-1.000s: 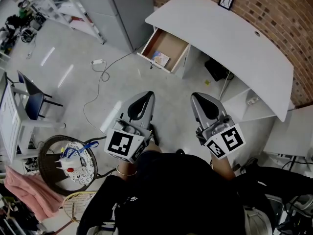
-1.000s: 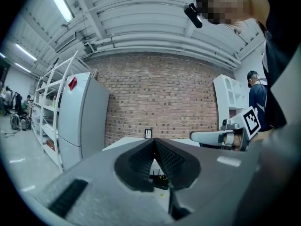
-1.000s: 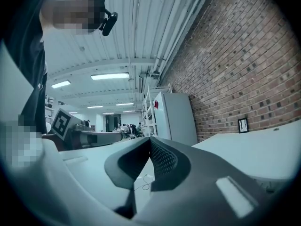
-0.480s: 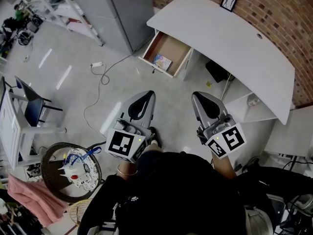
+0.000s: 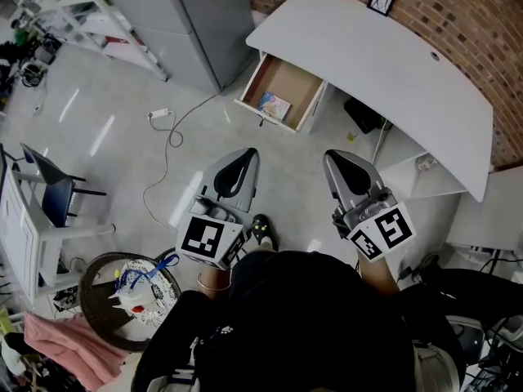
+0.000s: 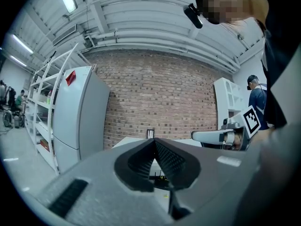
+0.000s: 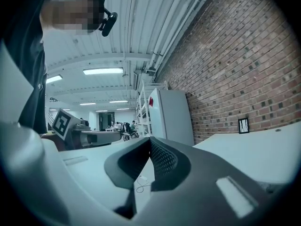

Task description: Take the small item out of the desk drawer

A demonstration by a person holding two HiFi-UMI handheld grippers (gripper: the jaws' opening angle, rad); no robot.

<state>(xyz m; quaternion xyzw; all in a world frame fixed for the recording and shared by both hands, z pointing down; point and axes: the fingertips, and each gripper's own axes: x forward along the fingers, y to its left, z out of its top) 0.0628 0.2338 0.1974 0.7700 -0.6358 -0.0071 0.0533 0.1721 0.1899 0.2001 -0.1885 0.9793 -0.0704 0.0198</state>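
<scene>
Brick wall [image 5: 458, 15] backs a white desk [image 5: 384, 64]; its drawer [image 5: 288, 76] stands open with the small item [image 5: 274, 104] lying inside. Left gripper [image 5: 245, 153] and right gripper [image 5: 333, 157], jaws together and empty, hang well short of it.

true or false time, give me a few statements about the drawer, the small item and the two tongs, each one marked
1. The desk drawer is pulled open. True.
2. The small item is held in the right tongs. False: it lies inside the drawer, and the right tongs are shut on nothing.
3. The left tongs are shut with nothing between them. True.
4. The small frame stands on the floor beside the desk. False: it stands on the desk top, by the brick wall.
5. The left tongs reach into the drawer. False: both tongs are held over the floor, well short of the drawer.
</scene>
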